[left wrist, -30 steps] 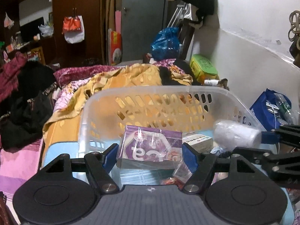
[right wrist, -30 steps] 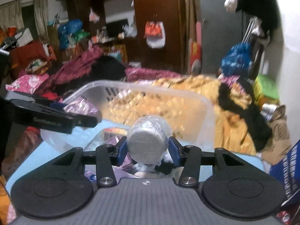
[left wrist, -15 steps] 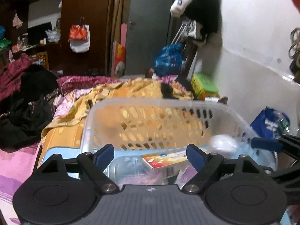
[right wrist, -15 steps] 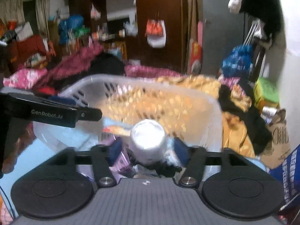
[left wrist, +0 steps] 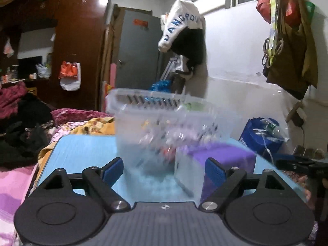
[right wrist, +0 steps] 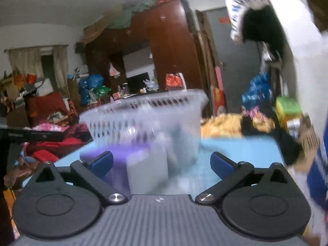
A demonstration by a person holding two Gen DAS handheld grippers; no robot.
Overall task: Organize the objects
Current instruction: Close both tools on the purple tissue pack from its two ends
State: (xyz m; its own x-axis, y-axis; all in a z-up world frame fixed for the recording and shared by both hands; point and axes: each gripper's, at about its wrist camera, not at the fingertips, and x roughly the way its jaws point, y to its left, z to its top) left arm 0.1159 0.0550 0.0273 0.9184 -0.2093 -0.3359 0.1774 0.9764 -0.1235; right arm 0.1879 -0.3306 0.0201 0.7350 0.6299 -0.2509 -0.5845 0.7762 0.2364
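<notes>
Both grippers, left [left wrist: 164, 171] right [right wrist: 162, 164], jaws just opening, empty; basket [left wrist: 155, 110] ahead

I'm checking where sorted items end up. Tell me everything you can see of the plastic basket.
The plastic basket is translucent white, with slotted walls below a rolled rim. It stands upright on the light blue table, with motion-blurred items showing through its side. A purple box stands right in front of it; whether they touch is unclear. No gripper touches the basket.

Blue letters "BANGROU" run along a white cloth [left wrist: 180, 22] hung on the wall; nothing else reads clearly.
</notes>
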